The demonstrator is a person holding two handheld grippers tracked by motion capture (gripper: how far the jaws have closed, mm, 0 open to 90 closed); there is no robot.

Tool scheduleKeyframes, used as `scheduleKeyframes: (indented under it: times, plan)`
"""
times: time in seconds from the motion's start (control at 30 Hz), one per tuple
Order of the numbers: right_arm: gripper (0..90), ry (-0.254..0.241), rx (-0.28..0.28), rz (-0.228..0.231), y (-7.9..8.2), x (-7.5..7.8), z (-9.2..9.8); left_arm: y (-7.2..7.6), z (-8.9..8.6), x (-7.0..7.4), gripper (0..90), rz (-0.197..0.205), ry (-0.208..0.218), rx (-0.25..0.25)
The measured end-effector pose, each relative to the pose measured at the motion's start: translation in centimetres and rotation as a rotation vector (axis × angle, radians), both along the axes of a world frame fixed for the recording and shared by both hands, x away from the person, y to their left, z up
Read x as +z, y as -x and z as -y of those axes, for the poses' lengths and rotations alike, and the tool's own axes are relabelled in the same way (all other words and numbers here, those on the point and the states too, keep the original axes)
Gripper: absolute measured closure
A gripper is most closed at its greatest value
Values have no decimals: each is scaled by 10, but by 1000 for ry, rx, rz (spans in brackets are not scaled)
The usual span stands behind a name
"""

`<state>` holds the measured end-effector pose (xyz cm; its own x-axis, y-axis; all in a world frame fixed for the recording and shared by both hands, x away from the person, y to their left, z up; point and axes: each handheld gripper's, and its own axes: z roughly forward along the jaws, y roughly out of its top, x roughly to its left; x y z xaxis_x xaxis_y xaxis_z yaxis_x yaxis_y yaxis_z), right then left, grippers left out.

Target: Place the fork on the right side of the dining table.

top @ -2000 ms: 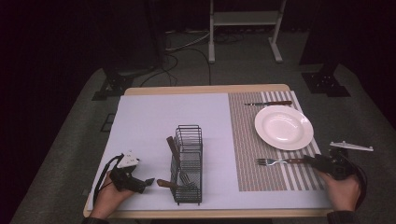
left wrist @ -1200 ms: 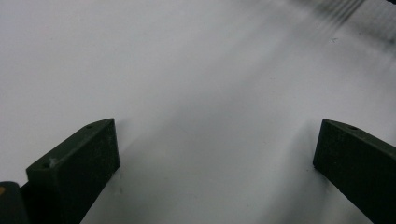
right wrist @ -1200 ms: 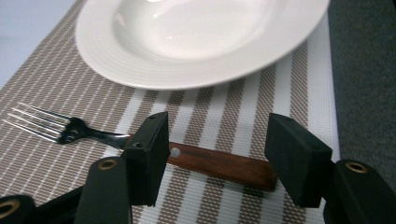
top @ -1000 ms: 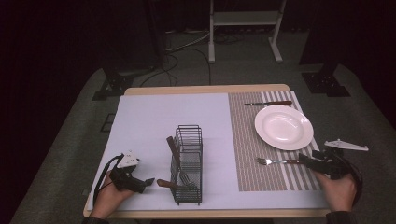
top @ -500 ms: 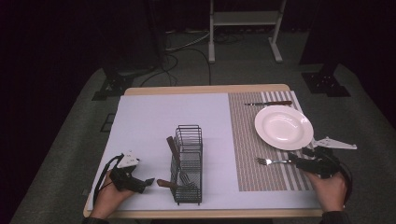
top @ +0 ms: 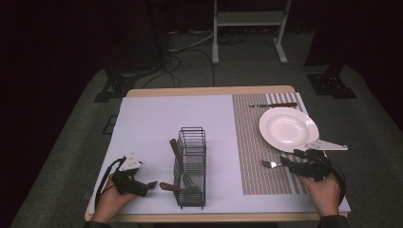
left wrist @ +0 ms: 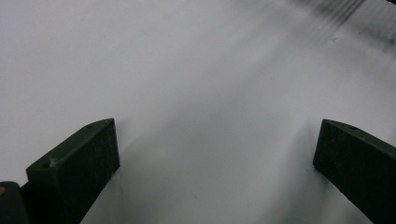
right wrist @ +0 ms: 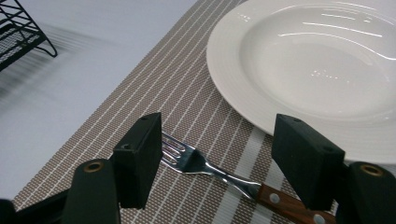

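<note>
Dark floor is seen around the desk. Right gripper jaws are spread wide astride a fork, ungripped; left gripper jaws are spread wide, empty.

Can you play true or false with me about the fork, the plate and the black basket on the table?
1. The fork lies on the striped placemat. True.
2. The right gripper is squeezing the fork tight. False: its jaws stand open on either side of the fork.
3. The white plate has food on it. False: it is bare.
4. A knife lies on the far side of the plate. True.
5. The wire basket sits on the placemat. False: it stands on the white table cover, left of the placemat.
6. The left gripper is open over the white cover. True.
</note>
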<state>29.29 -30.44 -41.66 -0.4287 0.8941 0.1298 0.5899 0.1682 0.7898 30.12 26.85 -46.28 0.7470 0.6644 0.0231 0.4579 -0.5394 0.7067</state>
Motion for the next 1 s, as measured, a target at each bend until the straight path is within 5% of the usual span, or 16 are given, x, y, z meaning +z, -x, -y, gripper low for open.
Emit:
scheduleKeyframes:
  times: [1.0]
  plan:
    - [309, 11, 205, 7, -11, -2, -75, 0, 0, 0, 0, 0, 0, 0]
